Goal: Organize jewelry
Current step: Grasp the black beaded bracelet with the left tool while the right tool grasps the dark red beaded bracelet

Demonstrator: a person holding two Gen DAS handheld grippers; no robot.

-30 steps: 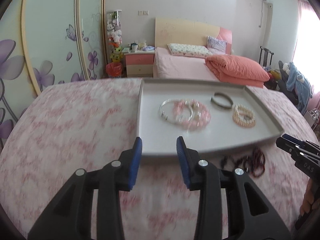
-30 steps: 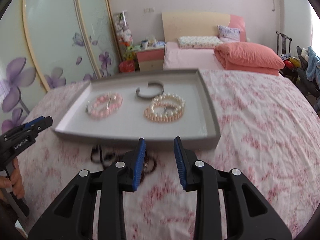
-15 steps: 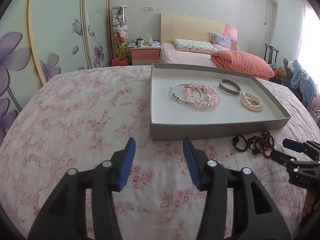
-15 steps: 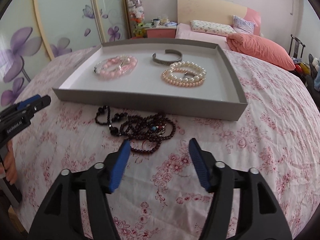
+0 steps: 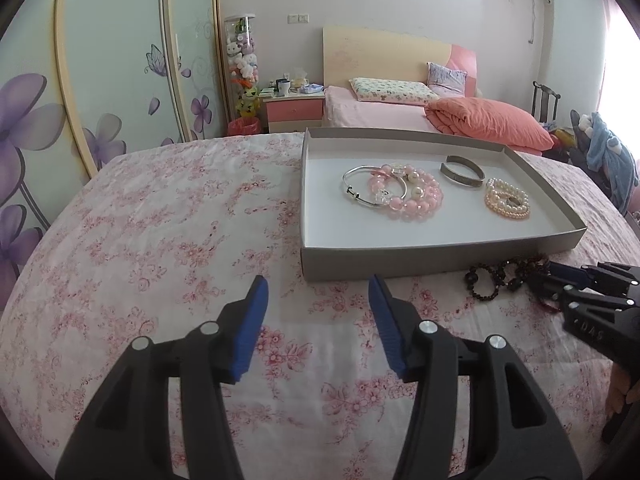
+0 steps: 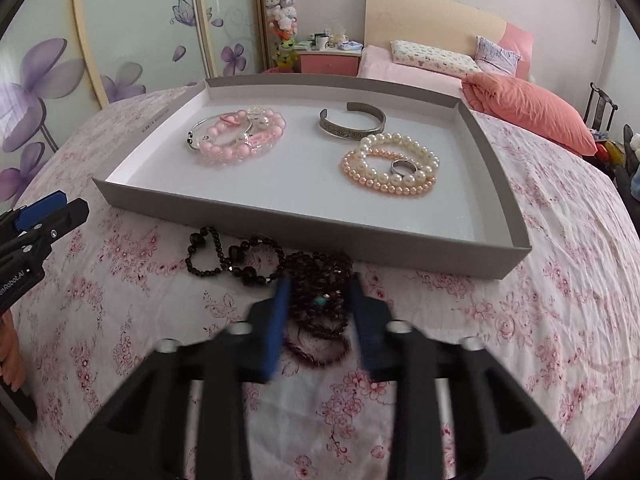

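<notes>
A grey tray (image 6: 320,236) on the floral bedspread holds a pink bead bracelet (image 6: 240,140), a silver cuff (image 6: 352,122), pearl bracelets (image 6: 390,168) and a ring (image 6: 402,167). In front of the tray lie a black bead bracelet (image 6: 208,252) and a dark red bead bracelet (image 6: 320,280). My right gripper (image 6: 318,292) is down over the dark red beads, its blurred jaws closing with both pads against them. My left gripper (image 5: 316,284) hovers over bare bedspread left of the tray (image 5: 440,256), jaws opening, nothing between them.
The bedspread (image 5: 160,220) stretches wide to the tray's left. Behind are a second bed with an orange duvet (image 5: 488,124), a nightstand (image 5: 294,110) and a flowered wardrobe (image 5: 100,80). A hand (image 6: 10,352) shows at the left edge of the right wrist view.
My right gripper opened wide, dropped onto the dark red beads and narrowed around them. My left gripper's jaws spread wider; it stayed about where it was.
</notes>
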